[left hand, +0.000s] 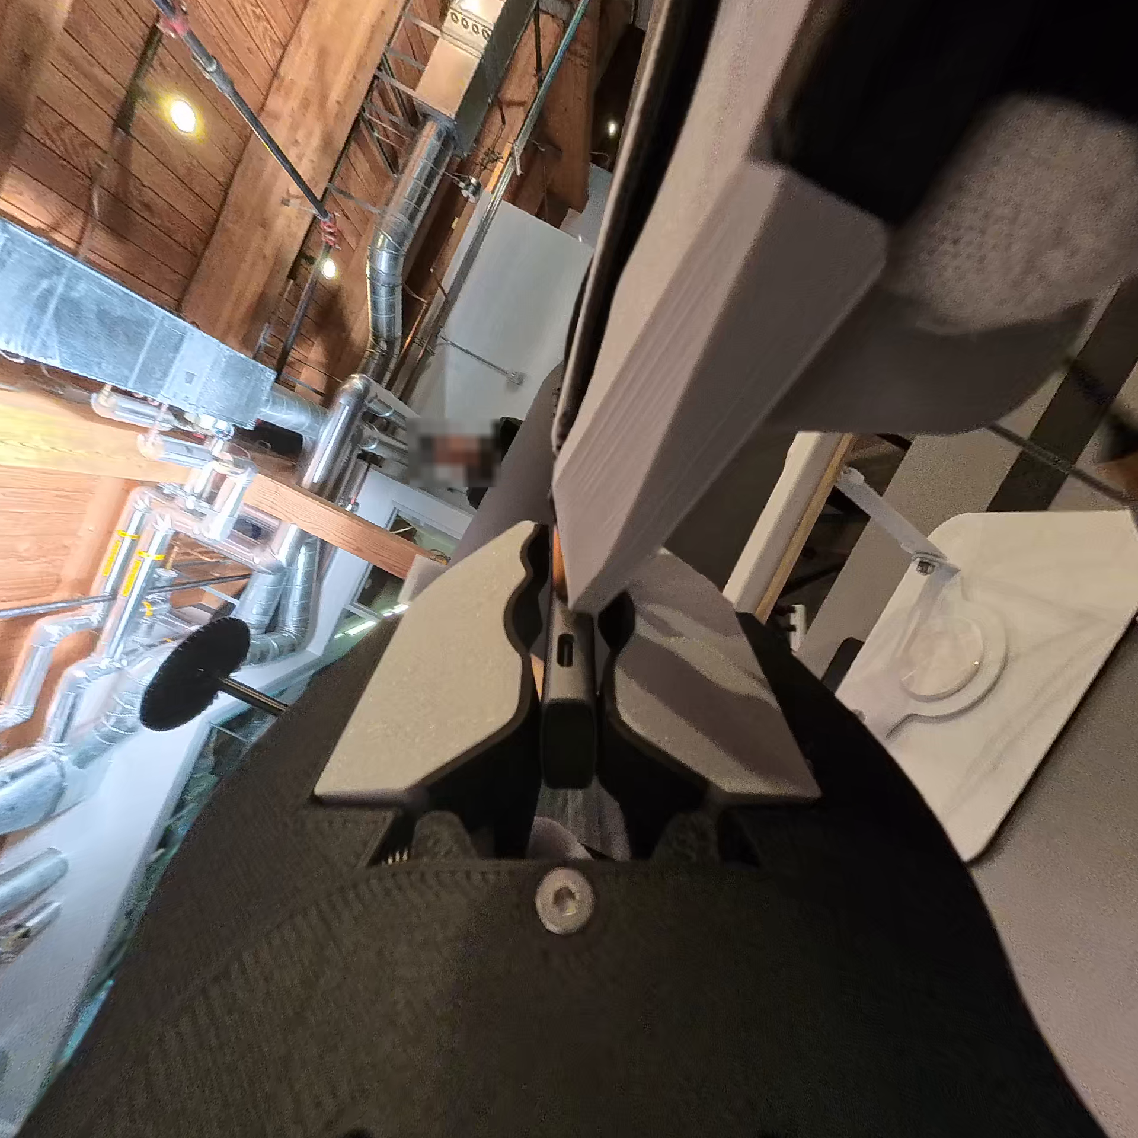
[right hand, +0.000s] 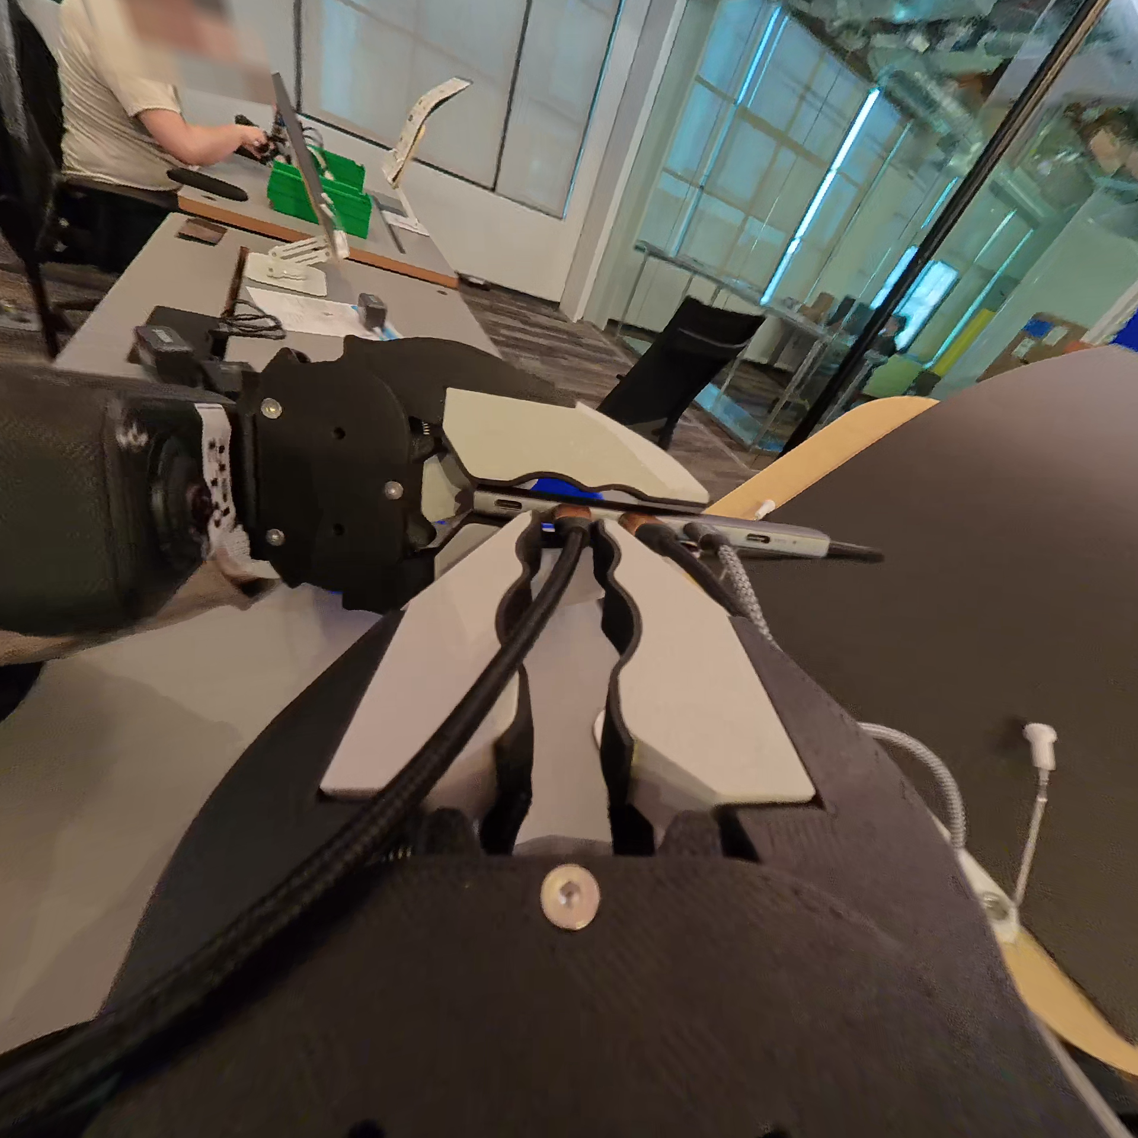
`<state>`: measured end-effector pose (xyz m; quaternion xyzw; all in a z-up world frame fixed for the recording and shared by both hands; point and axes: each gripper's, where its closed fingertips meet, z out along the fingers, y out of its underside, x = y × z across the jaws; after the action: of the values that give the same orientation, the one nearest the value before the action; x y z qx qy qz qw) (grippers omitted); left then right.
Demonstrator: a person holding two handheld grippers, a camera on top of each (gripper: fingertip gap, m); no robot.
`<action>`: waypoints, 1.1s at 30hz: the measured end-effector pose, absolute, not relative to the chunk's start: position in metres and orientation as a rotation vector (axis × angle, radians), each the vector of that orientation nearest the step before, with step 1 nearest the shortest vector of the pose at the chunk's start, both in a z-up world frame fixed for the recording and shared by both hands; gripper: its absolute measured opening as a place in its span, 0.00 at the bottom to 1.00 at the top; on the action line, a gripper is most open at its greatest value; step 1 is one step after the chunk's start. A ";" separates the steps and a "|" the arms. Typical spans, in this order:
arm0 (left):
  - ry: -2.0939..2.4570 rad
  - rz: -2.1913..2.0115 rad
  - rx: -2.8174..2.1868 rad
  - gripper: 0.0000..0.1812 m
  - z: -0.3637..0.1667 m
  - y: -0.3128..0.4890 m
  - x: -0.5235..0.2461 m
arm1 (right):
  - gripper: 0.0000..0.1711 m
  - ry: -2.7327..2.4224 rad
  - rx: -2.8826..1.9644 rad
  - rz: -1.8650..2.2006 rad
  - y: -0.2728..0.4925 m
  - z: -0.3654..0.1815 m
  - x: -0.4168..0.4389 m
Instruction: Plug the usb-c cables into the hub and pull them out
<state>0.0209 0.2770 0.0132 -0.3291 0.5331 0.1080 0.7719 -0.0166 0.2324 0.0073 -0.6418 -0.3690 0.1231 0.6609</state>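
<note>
Hub (right hand: 616, 502) between left tool (right hand: 690, 492) fingers, unlabelled.

Hub (right hand: 591, 502) front crowded – 2 cables (right hand: 536, 622) block.

Bright, even indoor light in both views. In the left wrist view, 2 round recessed ceiling lamps (left hand: 182, 115) glowing with slight flare; grey blocky gripper finger (left hand: 708, 394) right of them soft and blurred. Strong fisheye bending at edges. In the right wrist view, daylight through tall glass wall panels (right hand: 770, 185); motion smear near corners.
</note>
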 end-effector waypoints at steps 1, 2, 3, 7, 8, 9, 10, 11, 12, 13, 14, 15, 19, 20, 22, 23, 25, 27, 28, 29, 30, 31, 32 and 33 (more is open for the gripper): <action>1.166 0.254 -0.706 0.09 0.012 0.278 0.021 | 0.09 -0.837 -1.467 0.292 0.232 0.006 -0.017; 1.171 0.264 -0.703 0.09 0.011 0.278 0.021 | 0.09 -0.838 -1.471 0.286 0.233 0.005 -0.017; 1.173 0.265 -0.687 0.09 0.012 0.276 0.021 | 0.09 -0.840 -1.477 0.297 0.233 0.004 -0.017; 1.177 0.314 -0.642 0.09 0.013 0.273 0.021 | 0.05 -0.824 -1.502 0.335 0.232 0.003 -0.016; 1.183 0.318 -0.641 0.09 0.012 0.273 0.022 | 0.05 -0.825 -1.504 0.335 0.232 0.004 -0.015; 1.178 0.325 -0.636 0.09 0.013 0.273 0.022 | 0.05 -0.823 -1.498 0.339 0.231 0.005 -0.015; 1.173 0.327 -0.631 0.09 0.014 0.272 0.021 | 0.06 -0.818 -1.489 0.353 0.230 0.007 -0.016; 1.172 0.325 -0.633 0.09 0.015 0.272 0.020 | 0.06 -0.809 -1.479 0.362 0.230 0.008 -0.017; 1.170 0.328 -0.636 0.09 0.016 0.273 0.019 | 0.06 -0.806 -1.468 0.348 0.231 0.009 -0.018; 1.167 0.336 -0.633 0.09 0.016 0.274 0.017 | 0.06 -0.805 -1.446 0.323 0.231 0.011 -0.018; 1.166 0.329 -0.637 0.09 0.017 0.275 0.016 | 0.07 -0.808 -1.431 0.314 0.231 0.012 -0.020; 1.167 0.326 -0.642 0.09 0.018 0.276 0.015 | 0.09 -0.810 -1.427 0.311 0.231 0.012 -0.022; 1.168 0.327 -0.641 0.09 0.018 0.277 0.013 | 0.06 -0.788 -1.402 0.268 0.234 0.014 -0.021; 1.173 0.336 -0.638 0.09 0.017 0.278 0.013 | 0.06 -0.789 -1.413 0.269 0.235 0.013 -0.021; 1.180 0.323 -0.642 0.09 0.014 0.278 0.014 | 0.06 -0.792 -1.413 0.265 0.236 0.012 -0.020; 1.179 0.320 -0.640 0.09 0.014 0.278 0.015 | 0.06 -0.789 -1.407 0.271 0.236 0.012 -0.020; 1.184 0.317 -0.641 0.09 0.014 0.277 0.015 | 0.06 -0.786 -1.409 0.280 0.236 0.012 -0.020; 1.189 0.301 -0.640 0.08 0.014 0.276 0.015 | 0.06 -0.779 -1.403 0.282 0.237 0.012 -0.021; 1.197 0.292 -0.640 0.08 0.012 0.276 0.015 | 0.08 -0.778 -1.410 0.278 0.238 0.011 -0.021; 1.194 0.286 -0.644 0.09 0.012 0.277 0.015 | 0.10 -0.780 -1.412 0.276 0.238 0.010 -0.022; 1.192 0.280 -0.642 0.08 0.012 0.277 0.015 | 0.08 -0.773 -1.410 0.262 0.239 0.010 -0.022; 1.197 0.270 -0.642 0.08 0.011 0.277 0.015 | 0.07 -0.772 -1.411 0.246 0.240 0.010 -0.021; 1.198 0.264 -0.642 0.08 0.011 0.277 0.015 | 0.07 -0.773 -1.417 0.251 0.240 0.010 -0.022; 1.193 0.264 -0.641 0.08 0.011 0.278 0.014 | 0.06 -0.771 -1.417 0.253 0.239 0.010 -0.022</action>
<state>0.0140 0.2779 0.0112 -0.2959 0.5503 0.1216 0.7712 -0.0220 0.2392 0.0104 -0.6324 -0.3439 0.1128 0.6849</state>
